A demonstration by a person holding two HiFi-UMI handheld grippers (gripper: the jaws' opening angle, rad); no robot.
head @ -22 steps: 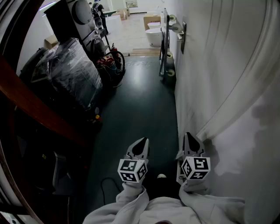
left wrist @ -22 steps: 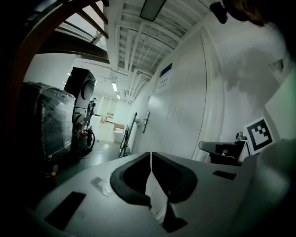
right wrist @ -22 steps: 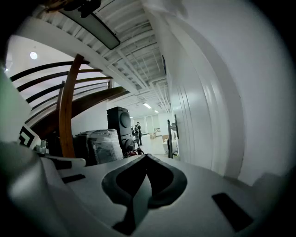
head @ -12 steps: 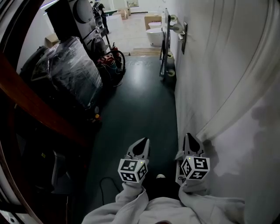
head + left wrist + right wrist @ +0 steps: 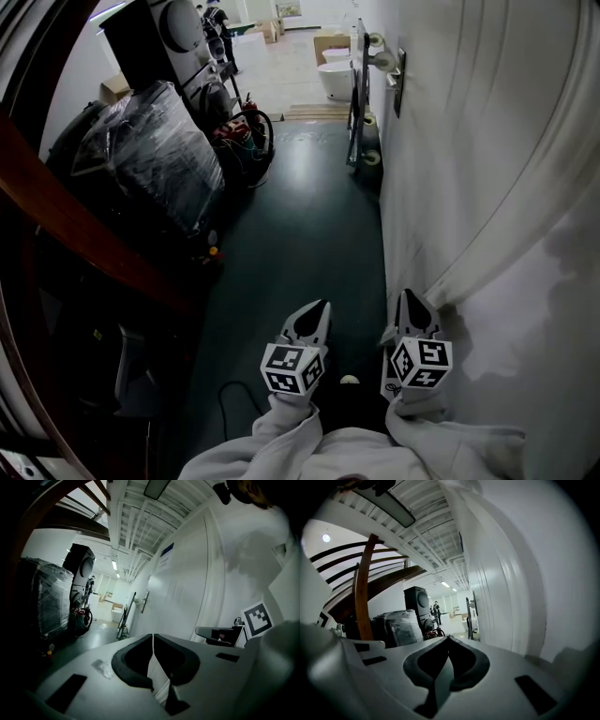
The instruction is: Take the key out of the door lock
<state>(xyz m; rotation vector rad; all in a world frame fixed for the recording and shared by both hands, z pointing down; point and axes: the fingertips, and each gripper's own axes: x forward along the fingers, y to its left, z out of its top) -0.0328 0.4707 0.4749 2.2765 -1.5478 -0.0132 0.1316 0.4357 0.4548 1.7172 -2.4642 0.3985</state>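
Note:
Far down the corridor a metal door handle on its lock plate (image 5: 391,67) sticks out of the white wall on the right; it also shows in the left gripper view (image 5: 141,601) and the right gripper view (image 5: 473,604). No key can be made out at this distance. My left gripper (image 5: 318,307) and right gripper (image 5: 410,296) hang side by side close to my body, both shut and holding nothing. Their dark pads meet at the tips in the left gripper view (image 5: 153,636) and the right gripper view (image 5: 448,639). The right gripper is close beside the white wall.
A plastic-wrapped stack (image 5: 155,155) and a dark speaker cabinet (image 5: 141,37) line the left side, with cables and tools (image 5: 239,131) beyond. A brown stair rail (image 5: 75,225) crosses the left. A frame (image 5: 356,94) leans on the right wall. The dark green floor (image 5: 300,216) runs ahead.
The head view has drifted a little, so the corridor sits slightly higher and to the right. The left gripper has shifted a little to the right. Both stay shut.

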